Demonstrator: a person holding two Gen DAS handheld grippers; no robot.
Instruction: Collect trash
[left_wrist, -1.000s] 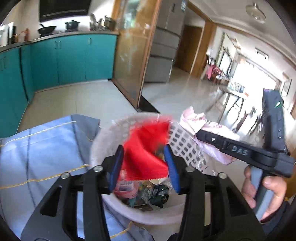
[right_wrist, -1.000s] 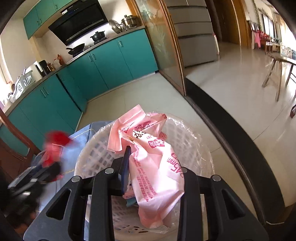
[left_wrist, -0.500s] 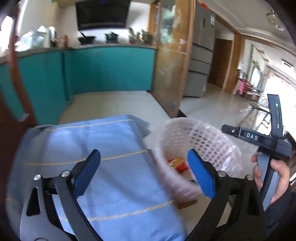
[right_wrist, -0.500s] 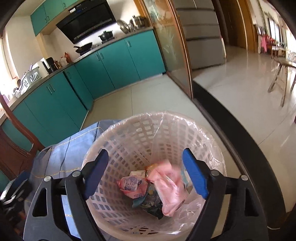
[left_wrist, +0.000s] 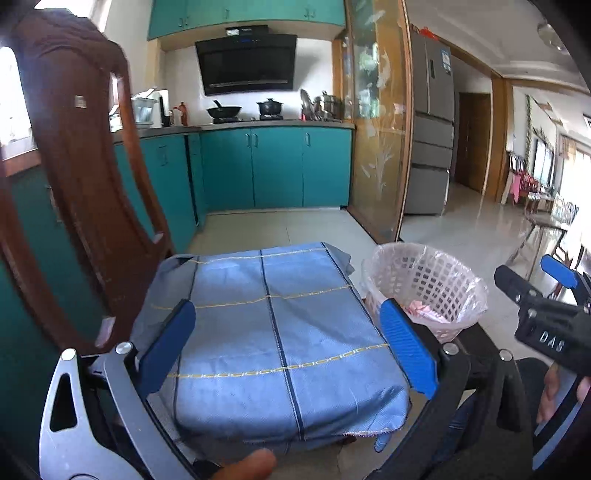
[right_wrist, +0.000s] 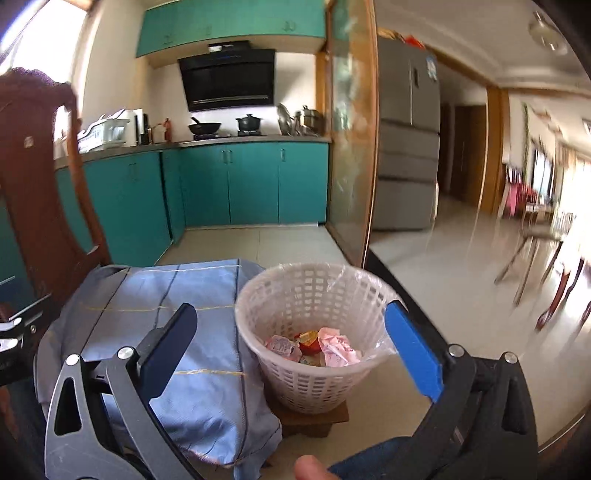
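A white lattice trash basket (right_wrist: 258, 317) with a clear liner stands on a small wooden stool to the right of a low table under a blue cloth (left_wrist: 273, 321). Pink and red wrappers (right_wrist: 332, 349) lie in its bottom. The basket also shows in the left wrist view (left_wrist: 436, 273). My left gripper (left_wrist: 286, 343) is open and empty above the blue cloth. My right gripper (right_wrist: 291, 341) is open and empty, pulled back above the basket. It also shows at the right of the left wrist view (left_wrist: 537, 295).
A brown wooden chair back (left_wrist: 85, 177) stands close on the left. Teal kitchen cabinets (left_wrist: 273, 166) line the far wall, a glass partition (left_wrist: 376, 140) and a fridge (left_wrist: 430, 140) stand to the right. Tiled floor (right_wrist: 461, 266) lies beyond the basket.
Both grippers opened and dropped the red wrapper and the pink bag into the basket. Both then pulled back and up, away from the basket; the left one swung over the blue cloth.
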